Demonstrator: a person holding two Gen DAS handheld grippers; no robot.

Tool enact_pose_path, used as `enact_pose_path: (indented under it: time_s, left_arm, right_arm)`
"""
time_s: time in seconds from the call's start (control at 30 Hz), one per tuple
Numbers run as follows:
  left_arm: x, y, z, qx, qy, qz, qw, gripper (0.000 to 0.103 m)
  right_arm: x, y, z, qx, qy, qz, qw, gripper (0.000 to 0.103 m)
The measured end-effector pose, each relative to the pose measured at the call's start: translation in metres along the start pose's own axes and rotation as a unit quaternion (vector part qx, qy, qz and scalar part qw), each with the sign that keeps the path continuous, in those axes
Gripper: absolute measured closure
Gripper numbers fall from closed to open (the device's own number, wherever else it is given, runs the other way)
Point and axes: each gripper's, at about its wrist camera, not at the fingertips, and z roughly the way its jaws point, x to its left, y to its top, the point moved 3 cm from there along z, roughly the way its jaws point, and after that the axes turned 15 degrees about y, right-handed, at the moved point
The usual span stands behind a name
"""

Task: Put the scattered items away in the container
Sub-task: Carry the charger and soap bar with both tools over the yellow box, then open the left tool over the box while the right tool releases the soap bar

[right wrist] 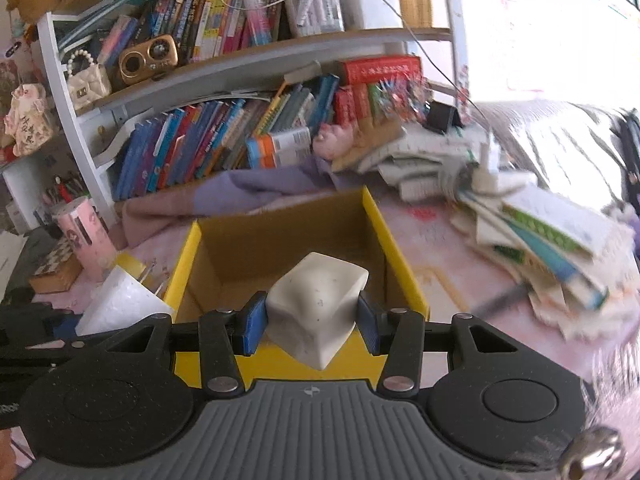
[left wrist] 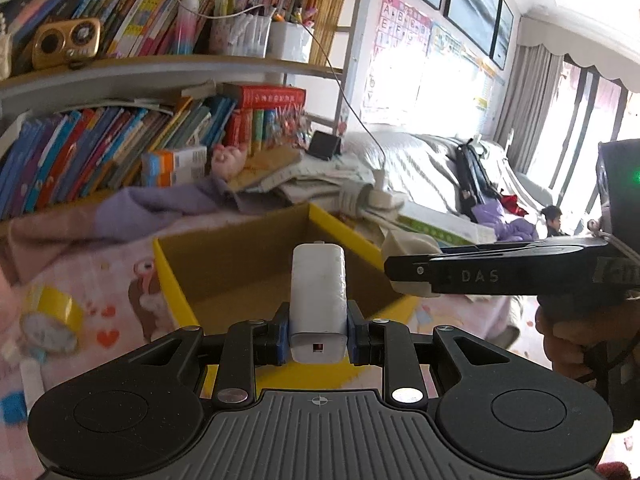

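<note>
We see 1 cardboard box (right wrist: 288, 240), its floor partly hidden. Left gripper (left wrist: 318, 330) clamps 1 white charger (left wrist: 318, 292); right gripper (right wrist: 312, 320) clamps 1 white eraser block (right wrist: 316, 300).

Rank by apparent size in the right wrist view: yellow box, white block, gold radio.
1. yellow box
2. white block, though nearness to the camera inflates it
3. gold radio, far back on the shelf

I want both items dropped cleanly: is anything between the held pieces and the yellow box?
Nothing visible. The left claw holds a white charger, the right claw a white block, both above the open box, whose visible inside looks bare.
</note>
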Motion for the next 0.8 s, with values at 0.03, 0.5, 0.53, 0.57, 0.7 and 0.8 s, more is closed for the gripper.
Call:
enact_pose_path:
  time_s: [0.03,0.5,0.53,0.57,0.7,0.8]
  left_arm:
    - [-0.001,0.004,0.007,0.002,0.002,0.002,1.0000,0.078]
    - [-0.008,0.043,0.122,0.090,0.059,0.084,0.9906,0.078]
    - [-0.009,0.042,0.128,0.098,0.065,0.085,0.9894,0.078]
    - [-0.010,0.042,0.134,0.105,0.069,0.090,0.9880,0.078]
    - [-0.015,0.042,0.153,0.118,0.084,0.104,0.9839,0.079]
    - [-0.015,0.041,0.162,0.128,0.095,0.103,0.9818,0.079]
  right_arm:
    - [-0.004,0.007,0.007,0.005,0.003,-0.010,1.000,0.058]
    - [-0.052,0.063,0.124,0.159,0.085,-0.175,0.968,0.058]
    - [-0.054,0.063,0.133,0.172,0.091,-0.184,0.963,0.058]
    - [-0.056,0.063,0.141,0.184,0.095,-0.191,0.959,0.058]
    - [-0.060,0.059,0.169,0.220,0.105,-0.217,0.945,0.058]
    - [-0.064,0.056,0.185,0.237,0.110,-0.233,0.937,0.059]
